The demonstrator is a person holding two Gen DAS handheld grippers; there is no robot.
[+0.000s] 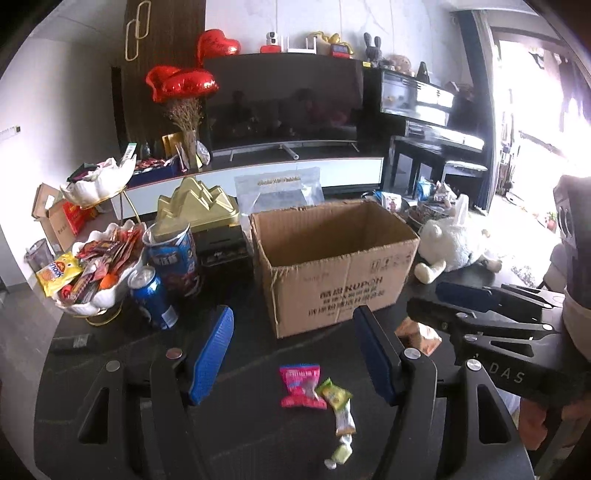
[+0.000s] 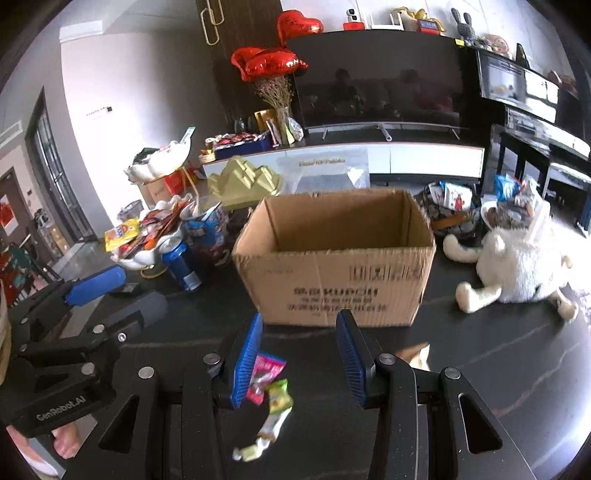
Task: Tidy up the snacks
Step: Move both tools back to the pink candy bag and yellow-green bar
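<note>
Both hand-held grippers (image 1: 293,354) (image 2: 301,360) gape over dark table (image 1: 243,295) before television (image 1: 284,103).

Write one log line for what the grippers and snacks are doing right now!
left gripper: open, empty | right gripper: open, empty | pink snack packet, green candy bar: on table | cardboard box: open

Living room beyond a dark, glossy stone-patterned tabletop (image 1: 240,354). Far centre: a large curved black television (image 1: 282,103) on a long, low white-fronted media console (image 1: 340,168). Behind it, a pale marbled wall (image 1: 295,18) and a dark wood-grain panel (image 1: 166,33). Right: a glossy black upright piano (image 1: 428,114) with its bench (image 1: 463,168). Far right: strong daylight through a tall bright window opening (image 1: 532,122).
</note>
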